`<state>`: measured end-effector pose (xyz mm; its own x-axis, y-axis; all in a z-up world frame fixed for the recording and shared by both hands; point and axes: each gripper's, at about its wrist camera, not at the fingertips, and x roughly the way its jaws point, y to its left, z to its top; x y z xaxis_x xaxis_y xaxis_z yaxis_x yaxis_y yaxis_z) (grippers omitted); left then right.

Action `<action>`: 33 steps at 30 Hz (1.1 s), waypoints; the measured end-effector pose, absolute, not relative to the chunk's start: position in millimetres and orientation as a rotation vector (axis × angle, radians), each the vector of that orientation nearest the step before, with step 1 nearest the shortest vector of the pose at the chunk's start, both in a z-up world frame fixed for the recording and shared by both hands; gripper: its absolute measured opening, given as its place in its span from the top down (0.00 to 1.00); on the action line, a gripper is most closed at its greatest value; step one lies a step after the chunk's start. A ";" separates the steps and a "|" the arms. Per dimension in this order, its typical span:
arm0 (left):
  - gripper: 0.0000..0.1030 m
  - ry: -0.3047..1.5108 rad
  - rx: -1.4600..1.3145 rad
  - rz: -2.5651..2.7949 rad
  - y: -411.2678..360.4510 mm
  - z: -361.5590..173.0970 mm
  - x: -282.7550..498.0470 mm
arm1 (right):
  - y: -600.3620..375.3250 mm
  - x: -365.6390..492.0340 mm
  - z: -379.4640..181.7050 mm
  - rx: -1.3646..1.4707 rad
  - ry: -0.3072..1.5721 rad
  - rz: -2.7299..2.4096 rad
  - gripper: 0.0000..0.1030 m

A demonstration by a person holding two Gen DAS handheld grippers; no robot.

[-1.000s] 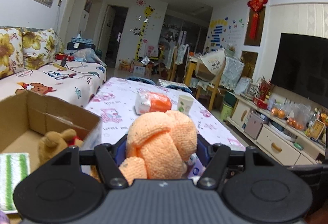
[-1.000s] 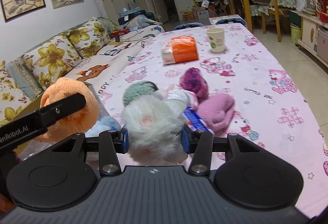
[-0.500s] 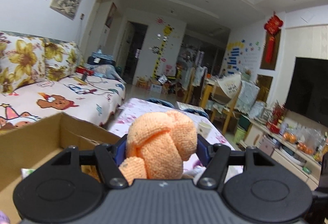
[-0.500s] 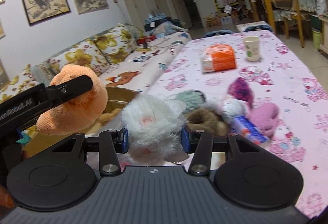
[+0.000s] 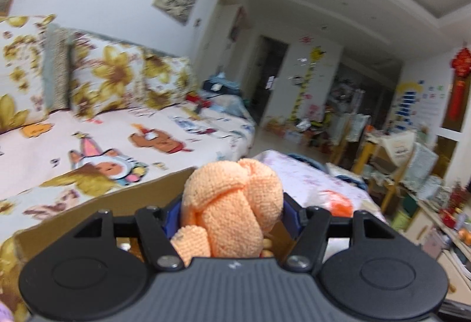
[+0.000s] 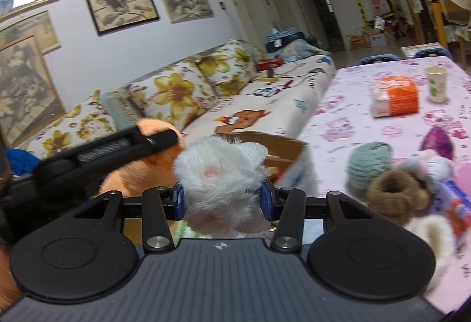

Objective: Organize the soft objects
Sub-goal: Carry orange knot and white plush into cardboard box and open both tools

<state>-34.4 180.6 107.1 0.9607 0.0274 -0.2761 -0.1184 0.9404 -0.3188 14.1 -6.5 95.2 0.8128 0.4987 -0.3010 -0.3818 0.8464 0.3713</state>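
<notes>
Left wrist view: the left claw point(image 5: 232, 211) is clamped partway closed on an orange knitted toy point(image 5: 232, 204), its blue pads pressed into the toy's two sides. The toy sits above the near wall of a cardboard box point(image 5: 97, 198), which runs across the picture just behind the claw. Beyond the box lies a sofa point(image 5: 117, 127) with yellow-flowered cushions; to the right of the box, the desk point(image 5: 309, 177) with its pink-printed cloth carries a blurred orange packet point(image 5: 338, 201).

Right wrist view: the right claw point(image 6: 222, 201) is closed partway on a white fluffy toy point(image 6: 220, 174), squeezed between the blue pads. The cardboard box point(image 6: 279, 145) shows just behind the white toy. Left of the box, the left claw point(image 6: 159, 139) holds the orange toy point(image 6: 138, 172). Right of the box, on the desk point(image 6: 353, 122), a grey-green knitted ball point(image 6: 369, 163), a brown fuzzy toy point(image 6: 394, 195) and a purple one point(image 6: 438, 141) lie in a loose heap; farther back stand the orange packet point(image 6: 396, 96) and a paper cup point(image 6: 436, 83).
</notes>
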 end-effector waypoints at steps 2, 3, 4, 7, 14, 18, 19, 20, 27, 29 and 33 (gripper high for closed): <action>0.36 0.290 -0.341 0.112 190.3 104.1 -32.2 | -1.8 11.8 95.3 0.296 0.402 0.501 0.43; 0.36 0.300 -0.343 0.127 193.6 103.0 -30.4 | 2.0 14.1 93.7 0.288 0.408 0.512 0.43; 0.36 0.312 -0.349 0.143 197.4 101.6 -28.5 | 3.6 14.6 92.5 0.282 0.415 0.523 0.43; 0.36 0.340 -0.366 0.173 209.1 97.9 -30.1 | 7.9 16.5 87.2 0.271 0.446 0.545 0.43; 0.36 0.380 -0.360 0.216 214.4 93.4 -32.2 | 10.6 9.4 84.7 0.239 0.470 0.582 0.42; 0.36 0.374 -0.367 0.238 219.3 94.8 -34.2 | 2.7 2.0 96.0 0.287 0.433 0.606 0.42; 0.36 0.374 -0.370 0.243 220.2 95.2 -34.1 | -0.7 -0.6 101.2 0.301 0.416 0.608 0.42; 0.36 0.375 -0.372 0.248 221.5 95.3 -34.1 | -3.7 -3.4 105.6 0.312 0.397 0.610 0.42; 0.36 0.390 -0.374 0.268 223.1 93.9 -33.2 | -11.8 -12.8 122.8 0.412 0.323 0.686 0.42; 0.36 0.394 -0.370 0.276 222.9 94.0 -32.8 | -11.6 -12.1 119.6 0.419 0.337 0.692 0.42; 0.36 0.411 -0.383 0.298 226.2 91.5 -32.5 | -16.0 -1.0 106.1 0.528 0.422 0.706 0.42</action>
<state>-32.5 226.2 91.5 0.8756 0.2021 -0.4387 -0.3542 0.8861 -0.2988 -1.0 -16.0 106.1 0.6876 0.7019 -0.1859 -0.4960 0.6410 0.5857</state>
